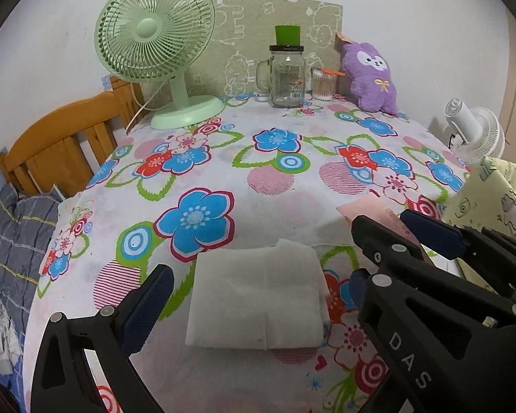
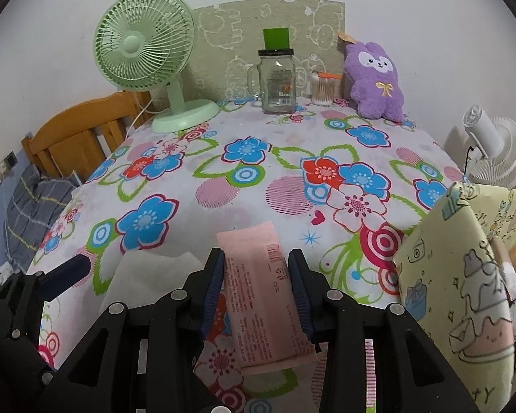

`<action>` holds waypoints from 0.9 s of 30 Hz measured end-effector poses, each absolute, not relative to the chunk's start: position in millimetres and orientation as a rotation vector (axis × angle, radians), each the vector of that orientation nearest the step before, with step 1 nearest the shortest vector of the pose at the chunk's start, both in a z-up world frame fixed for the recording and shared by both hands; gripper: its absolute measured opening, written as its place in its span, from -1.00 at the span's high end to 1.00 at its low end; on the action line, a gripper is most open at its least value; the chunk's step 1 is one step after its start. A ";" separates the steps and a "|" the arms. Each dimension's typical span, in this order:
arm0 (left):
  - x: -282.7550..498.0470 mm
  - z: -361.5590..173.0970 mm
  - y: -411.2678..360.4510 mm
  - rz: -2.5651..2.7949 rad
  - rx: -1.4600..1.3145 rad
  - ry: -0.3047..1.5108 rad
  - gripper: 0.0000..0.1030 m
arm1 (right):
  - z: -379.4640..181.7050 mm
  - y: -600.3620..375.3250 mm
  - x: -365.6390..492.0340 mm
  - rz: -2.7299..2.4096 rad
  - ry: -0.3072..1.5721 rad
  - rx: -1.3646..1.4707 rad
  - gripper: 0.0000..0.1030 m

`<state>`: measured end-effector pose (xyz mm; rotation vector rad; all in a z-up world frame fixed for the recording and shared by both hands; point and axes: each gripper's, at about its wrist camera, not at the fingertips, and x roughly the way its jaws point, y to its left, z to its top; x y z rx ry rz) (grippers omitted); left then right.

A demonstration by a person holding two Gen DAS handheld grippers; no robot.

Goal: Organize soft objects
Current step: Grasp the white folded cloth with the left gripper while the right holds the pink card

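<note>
Two soft items lie at the near edge of the bench, which carries a floral cloth. Landmark: the white folded pad.

- Left gripper: released, jaws spread wide on either side of the white folded pad, pads apart from it on both sides. The pad lies flat on the cloth.
- Right gripper: jaws straddle the pink packet, which sits just right of the white folded pad. The blue pads look to be at the packet's long edges, but I cannot tell whether they are clenched on it or only bracketing it.
- Yellow printed bag stands to the right of the pad, beyond the pink packet — the likely place to put things, judged from the task.
- Purple plush, glass jar, cotton swab tub and green fan stand far behind the pad, against the wall.

Risks from here:
1. The two grippers are close together; the right one overlaps the left one's right finger in the left view — a collision is possible if both move at once.
2. The packet is thin and floppy; an edge grip may buckle it and let it slip.
3. Closing on the pad may pinch the loose cloth and drag it, disturbing the jar and fan.
4. The pad may unfold if lifted by one layer.
</note>
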<state>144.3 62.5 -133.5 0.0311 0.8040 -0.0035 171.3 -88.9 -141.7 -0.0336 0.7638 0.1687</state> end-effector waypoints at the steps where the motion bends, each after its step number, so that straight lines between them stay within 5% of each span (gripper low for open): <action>1: 145.5 -134.6 62.7 -0.002 0.030 0.807 -0.99 | -142.9 -88.7 173.3 0.166 0.766 -0.033 0.20; 20: 168.5 -164.6 71.0 0.026 -0.033 0.965 -0.96 | -163.1 -84.9 189.9 0.161 0.825 -0.035 0.20; 27: 162.1 -160.9 68.8 0.010 -0.035 0.954 -0.62 | -163.1 -86.0 188.1 0.155 0.830 -0.042 0.20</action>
